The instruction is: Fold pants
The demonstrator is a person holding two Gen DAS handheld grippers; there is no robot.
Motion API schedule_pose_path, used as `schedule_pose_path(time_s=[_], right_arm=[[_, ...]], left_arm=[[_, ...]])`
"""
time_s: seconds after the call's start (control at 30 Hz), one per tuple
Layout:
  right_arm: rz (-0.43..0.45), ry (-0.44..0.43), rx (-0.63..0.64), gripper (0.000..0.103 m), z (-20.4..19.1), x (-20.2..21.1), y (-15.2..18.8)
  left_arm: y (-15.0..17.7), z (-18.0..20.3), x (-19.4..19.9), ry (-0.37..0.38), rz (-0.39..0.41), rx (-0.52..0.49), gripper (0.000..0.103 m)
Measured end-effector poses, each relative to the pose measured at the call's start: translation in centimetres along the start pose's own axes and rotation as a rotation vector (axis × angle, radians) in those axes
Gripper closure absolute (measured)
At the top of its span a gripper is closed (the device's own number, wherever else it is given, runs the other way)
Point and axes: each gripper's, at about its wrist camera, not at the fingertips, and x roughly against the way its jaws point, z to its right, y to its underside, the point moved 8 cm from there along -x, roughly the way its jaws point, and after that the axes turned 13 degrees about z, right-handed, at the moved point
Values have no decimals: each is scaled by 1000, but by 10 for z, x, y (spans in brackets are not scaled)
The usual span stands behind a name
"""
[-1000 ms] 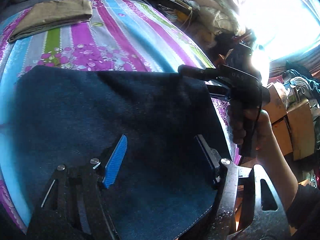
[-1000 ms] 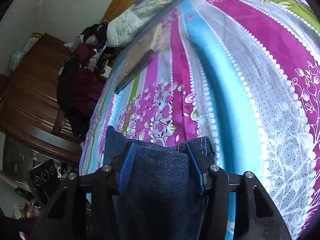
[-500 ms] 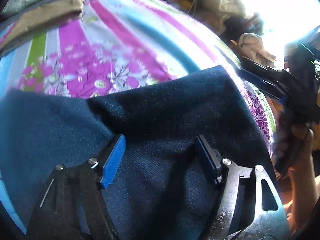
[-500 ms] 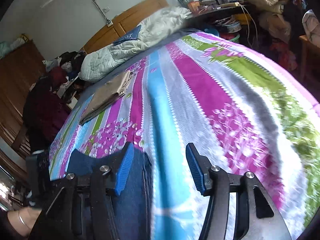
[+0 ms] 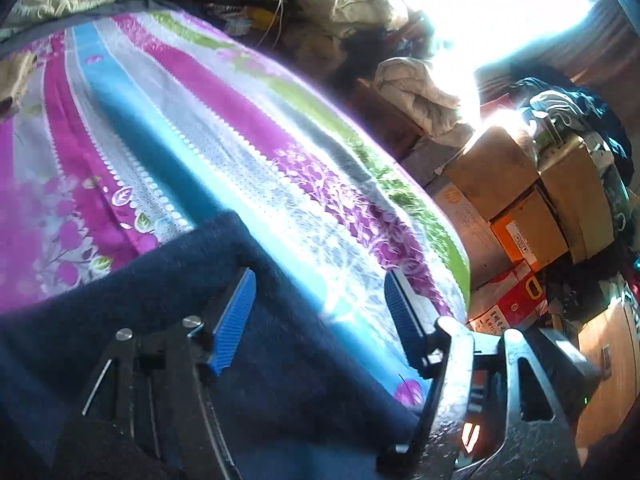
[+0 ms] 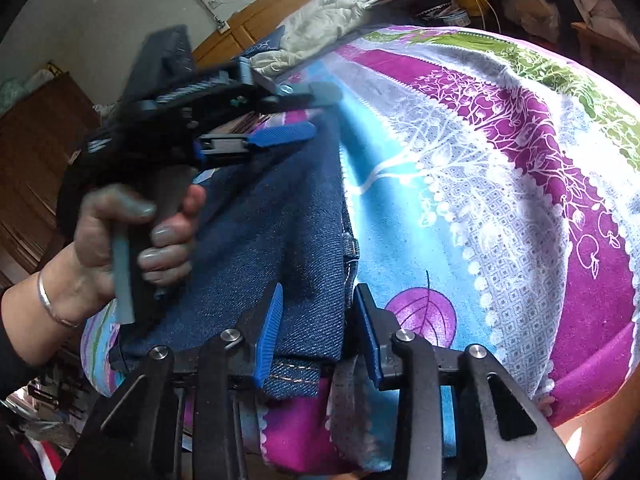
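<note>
We see the pants (image 6: 272,232), folded dark denim, lying at the bed's (image 6: 500,184) near edge, around 7 o'clock. Both the left hand-held gripper (image 5: 320,312) and right hand-held gripper (image 6: 318,328) hover spread, pinching nothing, probably ready to regrip for another fold.

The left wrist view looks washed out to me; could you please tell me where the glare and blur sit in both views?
Left wrist view: the window is blown out top right, glare spilling over the bedspread, which looks softly blurred. Right wrist view: evenly lit; the hand holding the left claw is motion-blurred, while the jeans stay sharp.
</note>
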Motion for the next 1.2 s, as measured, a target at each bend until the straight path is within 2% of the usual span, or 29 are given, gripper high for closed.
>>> schedule_pose_path(time_s=[0.03, 0.07, 0.1, 0.17, 0.2, 0.27, 0.33, 0.37, 0.43, 0.5, 0.53, 0.57, 0.6, 0.63, 0.67, 0.7, 0.73, 0.77, 0.8, 0.83, 0.9, 0.93, 0.97, 1.03, 1.07, 1.1, 1.13, 1.17, 1.2], right_arm=[[6, 19, -8, 67, 3, -1, -3], [16, 40, 7, 67, 4, -1, -8], [35, 61, 20, 67, 3, 2, -14], [91, 54, 8, 66, -3, 16, -27], [141, 47, 17, 66, -8, 28, -35], [189, 85, 35, 66, -9, 45, -42], [195, 124, -24, 69, 2, 56, -41], [180, 128, -55, 81, 7, 57, -39], [150, 126, -53, 89, 3, 61, -31], [140, 74, -10, 93, -16, 60, -26], [130, 48, 1, 93, -25, 51, -26], [108, 34, -3, 93, -26, 40, -20], [57, 76, -21, 100, -17, 21, -12], [22, 111, -81, 103, 2, 4, -5], [38, 94, -162, 103, 14, 2, -7], [32, 114, -206, 103, 21, 5, -12], [47, 182, -162, 103, 23, 12, -22], [84, 233, -84, 95, 19, 22, -33], [113, 227, -46, 93, 14, 28, -43], [132, 195, -39, 93, 7, 33, -52], [124, 113, -43, 93, -11, 36, -54], [110, 82, -34, 93, -22, 36, -51], [93, 47, -15, 93, -35, 36, -44], [50, 0, 45, 94, -56, 29, -22], [7, 2, 52, 94, -58, 20, -8], [-48, 34, 37, 98, -50, 10, 9], [-67, 47, 4, 103, -39, 4, 20], [-53, 28, -45, 103, -35, 5, 20], [-61, 39, -62, 103, -36, 5, 16]], left_arm=[[-1, -23, -20, -49, -32, 32, 68], [-2, -39, -25, -134, -21, 13, 100], [-6, -50, -28, -156, -15, 18, 100], [-12, -52, -27, -133, -19, 53, 102], [-15, -44, -22, -96, -29, 50, 102], [-24, -29, 1, -40, 18, 21, 91], [-30, -28, 29, -48, 69, 27, 76], [-30, -30, 47, -60, 91, 26, 77], [-19, -41, 70, -149, 85, 13, 78], [4, -48, 87, -115, 54, 70, 90], [15, -51, 90, -113, 51, 59, 92], [30, -58, 89, -158, 27, 36, 92], [45, -72, 81, -208, -13, 27, 93], [53, -79, 72, -228, -34, 38, 101], [57, -89, 68, -221, -28, 65, 101], [54, -94, 68, -190, -24, 113, 101], [47, -97, 75, -191, -23, 145, 102], [39, -95, 85, -191, 0, 143, 102], [31, -91, 100, -162, 45, 133, 101], [24, -85, 120, -135, 97, 120, 100], [21, -84, 163, -141, 168, 79, 86], [27, -88, 181, -153, 186, 63, 71], [40, -94, 198, -160, 202, 71, 67], [78, -101, 213, -132, 179, 124, 68], [102, -104, 213, -133, 155, 134, 69], [125, -104, 210, -151, 133, 122, 69], [149, -109, 205, -172, 107, 100, 72], [170, -118, 203, -184, 119, 62, 95], [176, -129, 207, -197, 166, 39, 101]])
